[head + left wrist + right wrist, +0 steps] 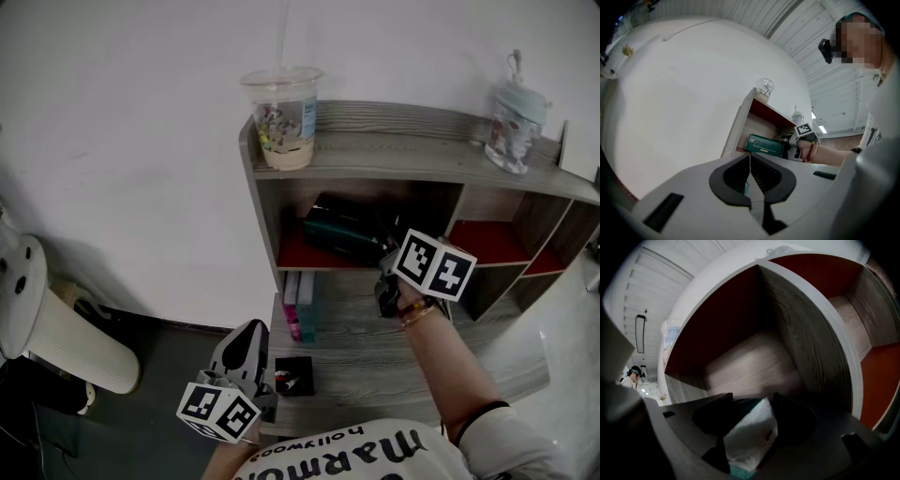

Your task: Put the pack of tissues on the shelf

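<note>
Now, entries from the jaws outward.

Right gripper [752,400]: jaws set wide on the pack of tissues [750,439]. Its white end fills the gap, and both pads look to be against it. Held, by my reading.

Pack of tissues: between the right jaws, its green length lying in the compartment [295,255] of the shelf [375,155] that these jaws reach into. It is on the red floor, as far as the head view tells. I judge the placing nearly done, with only the release left.

Handling note: the wrapper is soft and may cling to a pad. I would make sure the pack bears flat under the jaws and spread them clear of both sides. Then I would back straight out along their own line, no twist, so nothing drags the pack toward the edge.

Divider [811,333]: just to the right of the right jaws. I would keep off it when spreading.

Back wall [745,366]: ahead of the jaws, with room between. A short nudge forward first would seat the pack deeper.

Left gripper [750,161]: jaws closed on nothing, low and well back from the shelf. It has no part in this step, so I would leave it there.

Cup [283,117] and bottle [514,127]: on the top board, above the right jaws. A raised withdrawal could knock the board, so I would keep level.
</note>
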